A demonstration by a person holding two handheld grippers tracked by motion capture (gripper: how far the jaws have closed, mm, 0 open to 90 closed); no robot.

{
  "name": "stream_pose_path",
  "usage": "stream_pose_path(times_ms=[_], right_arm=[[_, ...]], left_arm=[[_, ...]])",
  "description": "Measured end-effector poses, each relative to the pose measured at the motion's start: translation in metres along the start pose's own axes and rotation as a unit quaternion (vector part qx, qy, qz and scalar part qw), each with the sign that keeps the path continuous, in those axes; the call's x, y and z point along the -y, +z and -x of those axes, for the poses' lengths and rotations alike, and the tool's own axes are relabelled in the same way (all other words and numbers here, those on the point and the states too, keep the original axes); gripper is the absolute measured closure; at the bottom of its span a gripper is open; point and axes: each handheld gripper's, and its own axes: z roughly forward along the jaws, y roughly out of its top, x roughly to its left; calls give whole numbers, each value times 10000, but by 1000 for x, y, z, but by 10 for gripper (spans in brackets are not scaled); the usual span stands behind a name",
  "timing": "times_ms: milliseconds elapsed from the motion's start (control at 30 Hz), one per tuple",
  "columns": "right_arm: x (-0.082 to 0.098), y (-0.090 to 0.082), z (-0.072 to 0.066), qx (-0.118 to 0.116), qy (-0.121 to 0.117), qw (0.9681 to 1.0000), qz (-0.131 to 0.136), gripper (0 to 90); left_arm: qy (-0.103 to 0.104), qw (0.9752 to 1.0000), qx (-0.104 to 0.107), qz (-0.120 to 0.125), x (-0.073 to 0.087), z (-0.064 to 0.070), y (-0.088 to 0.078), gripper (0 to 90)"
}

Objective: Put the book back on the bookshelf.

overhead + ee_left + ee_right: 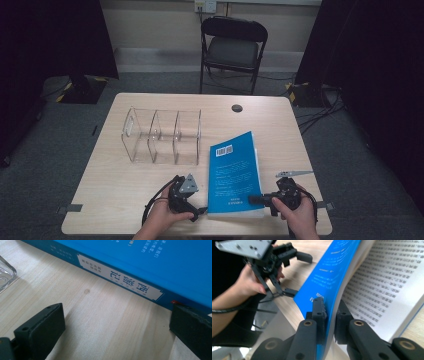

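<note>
Blue book point(235, 172), white cover text, barcode, flat on table point(125, 200)

Left hand point(162, 212): enters from the near edge, wrapped round the left hand-held gripper point(202, 212), which lies low and level, pointing toward the person's right. Jaws stand wide apart, nothing between them.

Right hand point(295, 210): enters from the near edge, gripping the right hand-held gripper point(252, 200), level, pointing toward the person's left. Jaws drawn close together, pads pinching a thin cover. Both forearms low, near each other.
</note>
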Motion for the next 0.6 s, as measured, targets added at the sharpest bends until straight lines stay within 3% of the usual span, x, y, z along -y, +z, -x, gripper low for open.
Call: stream_pose_path(times_ms=[167,267,333,467,500,567,600], right_arm=[[-1,-1,0,-141,413,9990,98,847],[-2,-3,4,-333,805,9960,213,854],[-4,-5,4,-482,984,9937,253,855],[-14,-8,0,-735,1141,9900,376,859],[-16,-7,0,-1148,1302,9835,513,859],[-21,-8,-2,-1217,1299,9827,506,859],[-32,-7,-11,-1201,1197,9847,415,859]], left_arm=[[-38,10000,5,24,0,1,1,0],[-118,9999,17,108,0,1,2,0],[-32,10000,10,46,-1,0,2,0],[-7,10000,28,45,-2,0,3,0],[-2,10000,40,64,-2,0,3,0],[74,10000,66,-8,-2,-2,2,0],[87,9999,59,0,-2,-2,2,0]])
